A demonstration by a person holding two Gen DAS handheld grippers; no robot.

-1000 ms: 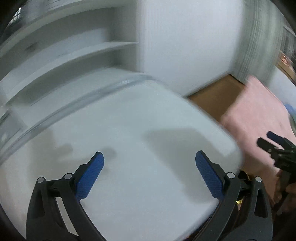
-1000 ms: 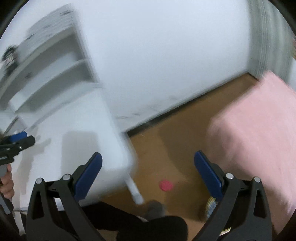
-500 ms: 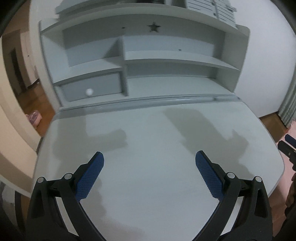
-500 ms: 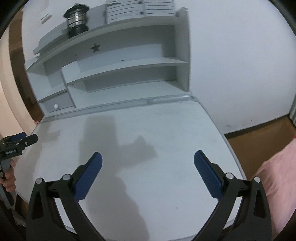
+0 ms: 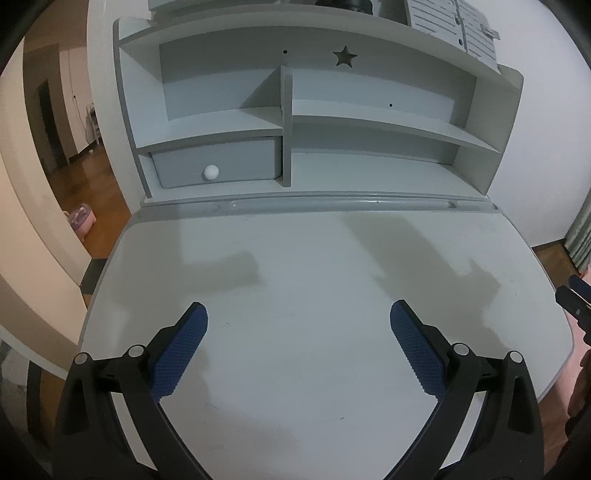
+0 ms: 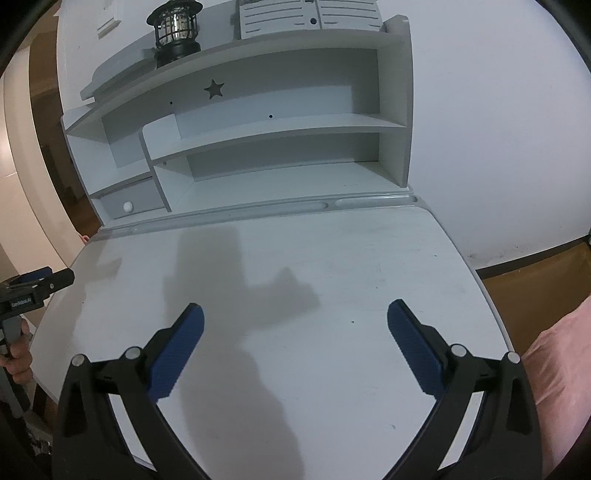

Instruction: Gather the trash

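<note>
No trash shows in either view. My left gripper (image 5: 298, 314) hangs open above the white desk top (image 5: 314, 258), nothing between its blue pads (image 5: 181, 354). My right gripper (image 6: 295, 314) is open too, over the same desk top (image 6: 332, 266), its blue pads (image 6: 413, 347) empty. The right gripper's tip (image 5: 574, 299) peeks in at the right edge of the left wrist view. In the right wrist view the left gripper (image 6: 33, 288) appears at the left edge, held by a hand (image 6: 16, 350).
A grey-white hutch (image 5: 369, 122) with shelves and a small drawer with a white knob (image 5: 211, 172) stands at the desk's back. A black lantern (image 6: 175, 31) sits on top. Wooden floor (image 6: 535, 273) lies right, a pink cushion (image 6: 561, 354) near right, a pink object (image 5: 79, 219) on the floor left.
Both views have swung from the floor and wall at the right round to face the desk and hutch squarely. Both grippers stayed open.
</note>
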